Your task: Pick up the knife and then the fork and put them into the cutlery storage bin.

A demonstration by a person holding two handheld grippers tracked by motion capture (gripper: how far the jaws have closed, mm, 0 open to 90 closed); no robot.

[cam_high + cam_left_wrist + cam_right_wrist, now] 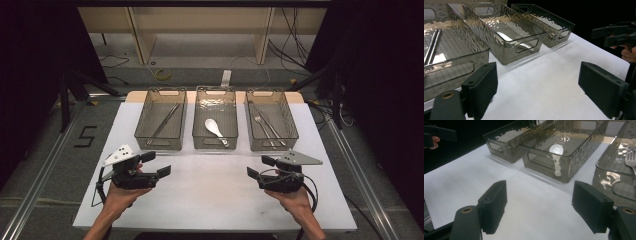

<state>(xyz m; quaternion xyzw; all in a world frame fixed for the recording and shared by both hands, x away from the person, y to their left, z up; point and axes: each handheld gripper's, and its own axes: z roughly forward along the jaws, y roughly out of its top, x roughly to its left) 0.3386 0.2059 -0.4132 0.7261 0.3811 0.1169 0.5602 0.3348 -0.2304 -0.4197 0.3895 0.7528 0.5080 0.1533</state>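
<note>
Hovering low over the white counter (210,195), both grippers are empty and wait side by side. The left gripper (156,164) has its jaws wide apart, and so does the right gripper (260,166). They point toward each other, with bare counter between them.

Three see-through bins sit in a row at the far side. The left bin (161,120) holds two long metal chopsticks (164,121). The middle bin (215,119) holds a white spoon (215,128). The right bin (271,121) holds a fork (261,128) and another thin metal piece I cannot name for sure.

The spoon lies flat on the bin floor, bowl at the far left and handle pointing near and right. It is beyond both grippers and about halfway between them, with the near bin wall in the way. In the right gripper view the spoon (556,150) shows through that wall, ahead of the jaws.

The spoon looks small, light and stiff. It also looks smooth, so it may slip, and it might chip if dropped. I think the best place to hold it is the thin handle, squeezed across its sides, coming down from above into the bin.
</note>
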